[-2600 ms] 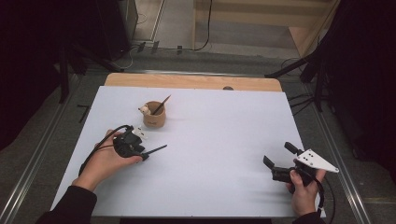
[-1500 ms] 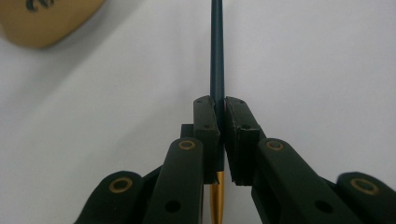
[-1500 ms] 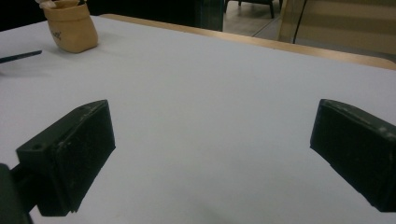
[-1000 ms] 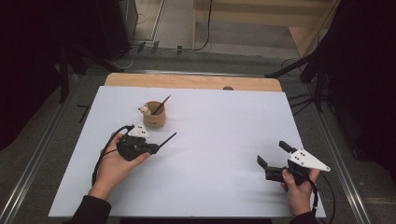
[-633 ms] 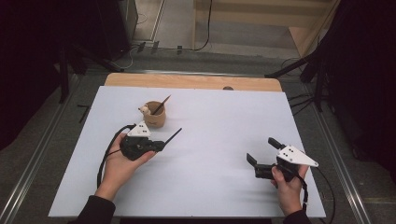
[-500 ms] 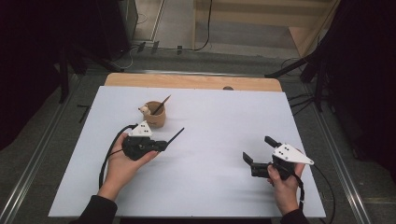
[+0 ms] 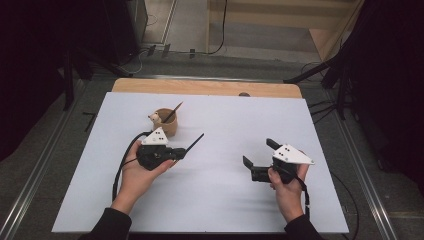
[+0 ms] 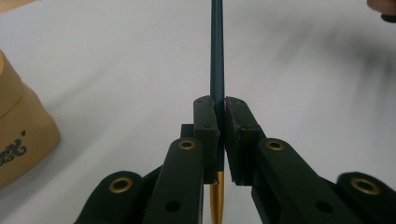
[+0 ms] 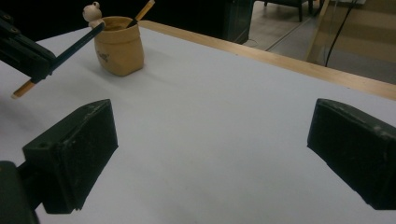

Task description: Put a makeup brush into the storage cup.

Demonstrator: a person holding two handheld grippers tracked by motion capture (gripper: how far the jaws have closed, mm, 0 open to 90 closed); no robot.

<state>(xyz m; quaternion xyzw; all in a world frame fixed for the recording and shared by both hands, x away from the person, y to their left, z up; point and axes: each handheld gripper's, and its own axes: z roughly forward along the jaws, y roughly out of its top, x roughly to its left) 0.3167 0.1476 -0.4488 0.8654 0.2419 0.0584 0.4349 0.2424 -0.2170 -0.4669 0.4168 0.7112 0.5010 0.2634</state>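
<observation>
My left gripper (image 7: 181,150) is shut on a dark pencil (image 7: 195,141) with a gold end; in the left gripper view the pencil (image 8: 217,56) runs straight out between the pads (image 8: 205,126). It hovers just right of the tan pen cup (image 7: 165,121), which holds another pencil and a small figure. In the right gripper view the cup (image 9: 119,44) and the held pencil (image 9: 77,44) sit at the upper left. My right gripper (image 7: 259,156) is open over the white table at the right, nothing between its jaws.
The white tabletop (image 7: 225,120) has a wooden strip (image 7: 205,87) along its far edge. Dark stands and cables lie on the floor beyond. A black cable trails from the left gripper across the table.
My right gripper has moved left toward the table's middle and slightly up. My left gripper has crept a little toward the cup, the pencil still in it.
</observation>
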